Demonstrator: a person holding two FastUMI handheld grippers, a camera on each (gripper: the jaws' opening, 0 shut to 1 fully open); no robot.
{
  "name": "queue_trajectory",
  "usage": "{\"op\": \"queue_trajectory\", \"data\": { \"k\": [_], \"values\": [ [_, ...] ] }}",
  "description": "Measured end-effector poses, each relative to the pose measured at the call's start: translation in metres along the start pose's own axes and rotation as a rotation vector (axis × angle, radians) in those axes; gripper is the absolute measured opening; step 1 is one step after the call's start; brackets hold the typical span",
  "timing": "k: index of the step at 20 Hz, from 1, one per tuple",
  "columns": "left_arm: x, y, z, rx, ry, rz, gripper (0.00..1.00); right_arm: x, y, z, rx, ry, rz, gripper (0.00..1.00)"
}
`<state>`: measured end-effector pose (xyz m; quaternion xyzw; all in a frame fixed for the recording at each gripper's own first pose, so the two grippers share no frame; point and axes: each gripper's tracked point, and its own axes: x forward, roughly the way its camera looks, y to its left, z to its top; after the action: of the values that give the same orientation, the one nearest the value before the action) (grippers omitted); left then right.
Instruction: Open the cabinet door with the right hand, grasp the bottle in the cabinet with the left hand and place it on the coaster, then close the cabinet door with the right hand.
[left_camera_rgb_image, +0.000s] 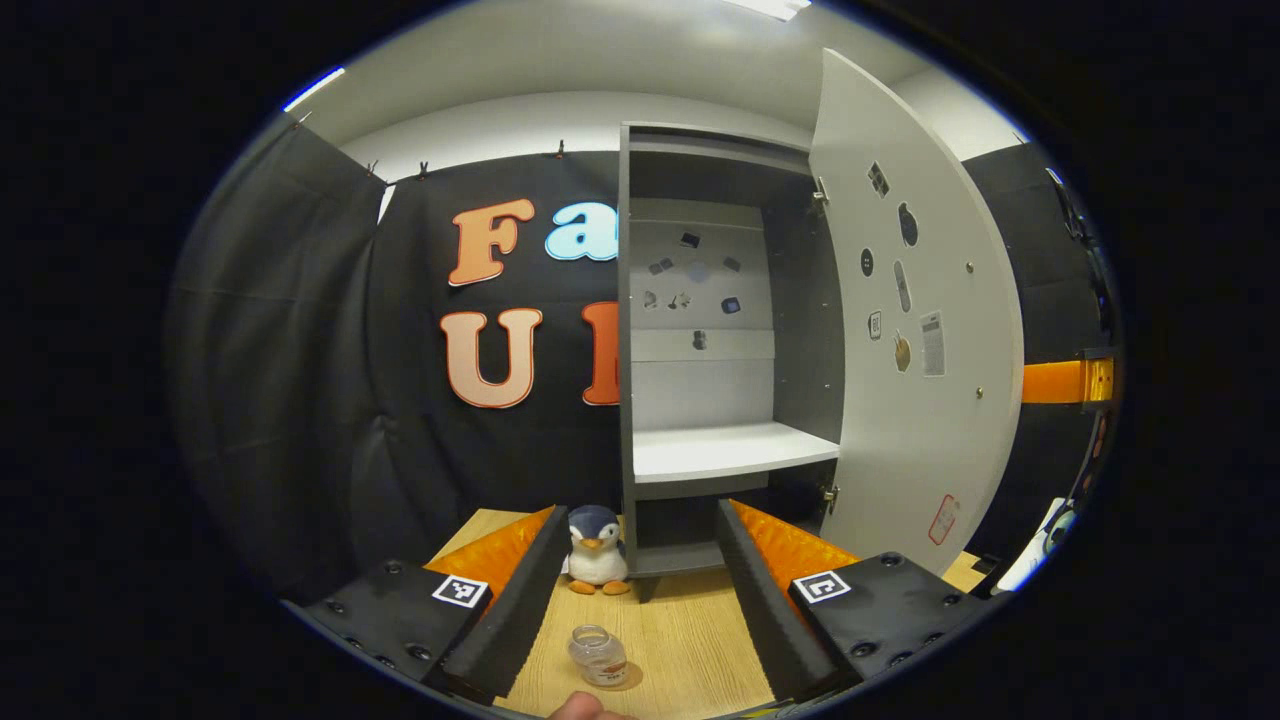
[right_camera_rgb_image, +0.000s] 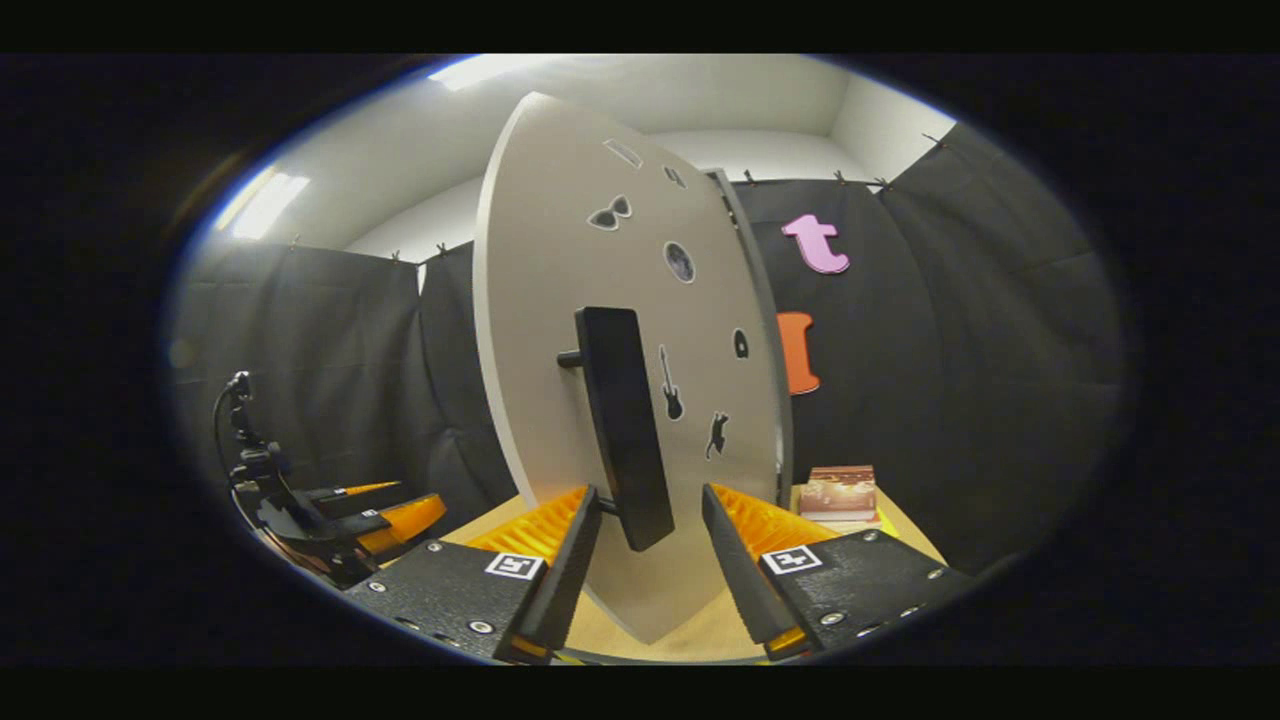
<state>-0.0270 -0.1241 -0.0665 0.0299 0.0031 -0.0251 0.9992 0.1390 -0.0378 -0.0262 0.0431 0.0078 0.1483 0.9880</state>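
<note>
1. In the left gripper view, your left gripper (left_camera_rgb_image: 632, 585) hovers over the wooden bench (left_camera_rgb_image: 690, 630) with its fingers spread wide and holding nothing.
2. Between those fingers, near the bench's front edge, the small clear bottle (left_camera_rgb_image: 598, 655) stands upright. You cannot tell whether a coaster lies under it.
3. A toy penguin (left_camera_rgb_image: 596, 550) sits farther back on the bench, just beside the cabinet's lower left corner.
4. The grey cabinet (left_camera_rgb_image: 720, 400) stands at the back of the bench, its shelf (left_camera_rgb_image: 730, 450) bare. Its door (left_camera_rgb_image: 915, 330) is swung wide open to the right.
5. In the right gripper view, your right gripper (right_camera_rgb_image: 650, 535) faces the door's outer side. Its fingers are apart, one on each side of the lower end of the dark handle (right_camera_rgb_image: 625, 430), not pressing on it.
6. A small box (right_camera_rgb_image: 838, 492) sits at the bench's right edge.
</note>
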Motion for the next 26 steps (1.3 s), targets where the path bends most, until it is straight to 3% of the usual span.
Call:
{"op": "queue_trajectory", "data": {
  "k": [6, 7, 8, 9, 10, 13, 15, 20, 26],
  "values": [
    [0.006, 0.036, 0.002, -0.006, -0.008, 0.049, 0.95, 0.033, 0.028, -0.007, -0.008, 0.009, 0.063, 0.68],
    [0.008, 0.041, 0.002, -0.008, -0.01, 0.054, 0.95, 0.04, 0.032, -0.005, -0.017, 0.003, 0.065, 0.68],
    [0.009, 0.048, 0.003, -0.011, -0.011, 0.065, 0.95, 0.049, 0.035, -0.006, -0.03, 0.005, 0.067, 0.76],
    [0.011, 0.054, 0.003, -0.02, -0.012, 0.073, 0.95, 0.056, 0.035, -0.006, -0.044, 0.003, 0.061, 0.69],
    [0.014, 0.059, 0.004, -0.032, -0.01, 0.08, 0.95, 0.065, 0.038, -0.008, -0.055, 0.002, 0.061, 0.77],
    [0.023, 0.076, 0.009, -0.05, -0.012, 0.105, 0.95, 0.091, 0.044, -0.013, -0.059, -0.003, 0.06, 0.75],
    [0.029, 0.086, 0.012, -0.058, -0.015, 0.118, 0.95, 0.101, 0.047, -0.014, -0.063, -0.022, 0.058, 0.79],
    [0.045, 0.101, 0.002, -0.065, 0.004, 0.135, 0.95, 0.123, 0.057, -0.015, -0.042, -0.036, 0.047, 0.84],
    [0.068, 0.106, -0.006, -0.093, 0.016, 0.131, 0.94, 0.145, 0.055, -0.017, -0.084, -0.074, -0.044, 0.86]
  ]
}}
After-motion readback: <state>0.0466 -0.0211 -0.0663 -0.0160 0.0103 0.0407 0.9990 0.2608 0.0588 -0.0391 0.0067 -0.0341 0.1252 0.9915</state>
